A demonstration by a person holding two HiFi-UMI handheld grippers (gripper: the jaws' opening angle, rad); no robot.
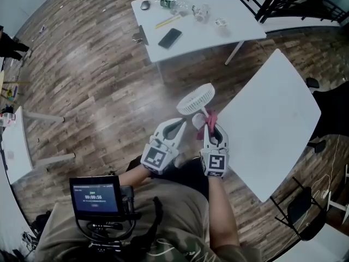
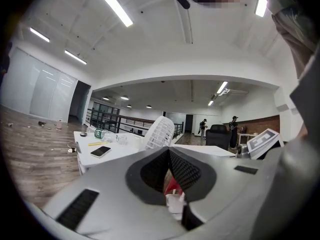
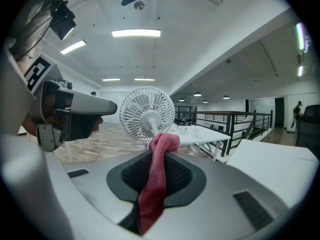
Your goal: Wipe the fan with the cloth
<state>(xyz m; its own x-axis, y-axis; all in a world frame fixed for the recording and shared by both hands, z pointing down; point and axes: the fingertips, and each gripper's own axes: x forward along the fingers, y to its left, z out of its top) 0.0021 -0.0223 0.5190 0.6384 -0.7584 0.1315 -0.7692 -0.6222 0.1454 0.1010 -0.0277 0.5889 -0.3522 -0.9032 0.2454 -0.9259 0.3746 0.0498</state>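
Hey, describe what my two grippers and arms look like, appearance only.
The left gripper and right gripper are alike: smooth and white, tapering to the jaws, with dark mesh-textured pads inside and a cube of black-and-white square markers at the back. The forearms are sleeveless; the top is olive-tan.

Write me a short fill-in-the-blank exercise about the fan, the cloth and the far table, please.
1. The right gripper is shut on a pink ___.
2. The small fan is ___ in colour.
3. On the far table, the flat black thing beside the yellow stick is a ___.

Missing words: cloth; white; phone.
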